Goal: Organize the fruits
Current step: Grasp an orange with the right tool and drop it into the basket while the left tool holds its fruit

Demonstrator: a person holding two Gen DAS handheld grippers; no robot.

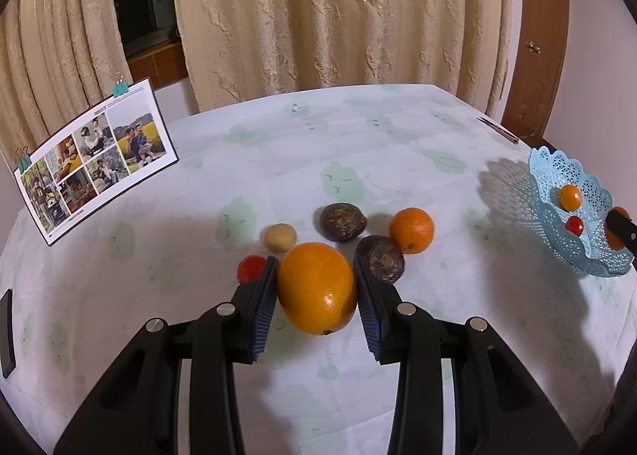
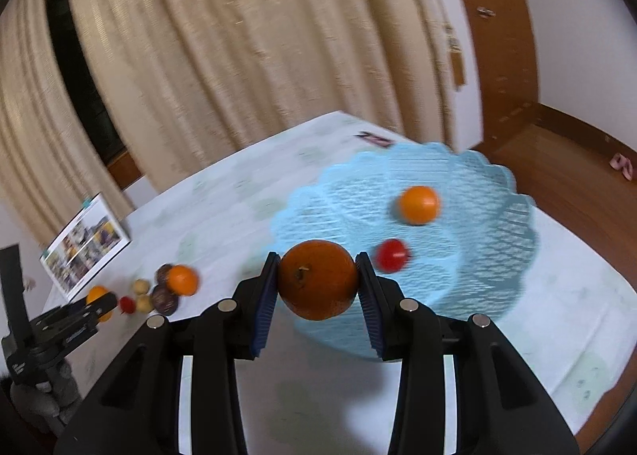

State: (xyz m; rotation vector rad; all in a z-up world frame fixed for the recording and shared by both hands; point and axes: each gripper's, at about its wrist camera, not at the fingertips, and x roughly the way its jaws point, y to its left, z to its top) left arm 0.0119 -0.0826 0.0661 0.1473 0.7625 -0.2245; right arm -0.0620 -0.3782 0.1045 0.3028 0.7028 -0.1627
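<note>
My left gripper (image 1: 316, 277) is shut on a large orange (image 1: 317, 288) that rests on the table. Around it lie a red tomato (image 1: 251, 267), a small tan fruit (image 1: 279, 236), two dark passion fruits (image 1: 342, 222) (image 1: 380, 259) and a small orange (image 1: 411, 230). My right gripper (image 2: 317, 275) is shut on a dark orange tangerine (image 2: 317, 279), held over the near rim of the light blue lattice basket (image 2: 489, 240). The basket holds a small orange (image 2: 419, 204) and a red tomato (image 2: 393, 254). The basket also shows in the left wrist view (image 1: 573, 192).
A photo calendar (image 1: 95, 156) stands at the table's back left. A dark pen-like object (image 1: 499, 130) lies at the far right edge. A black object (image 1: 6, 335) lies at the left edge. Curtains hang behind the table. The right edge drops to a wooden floor (image 2: 557, 160).
</note>
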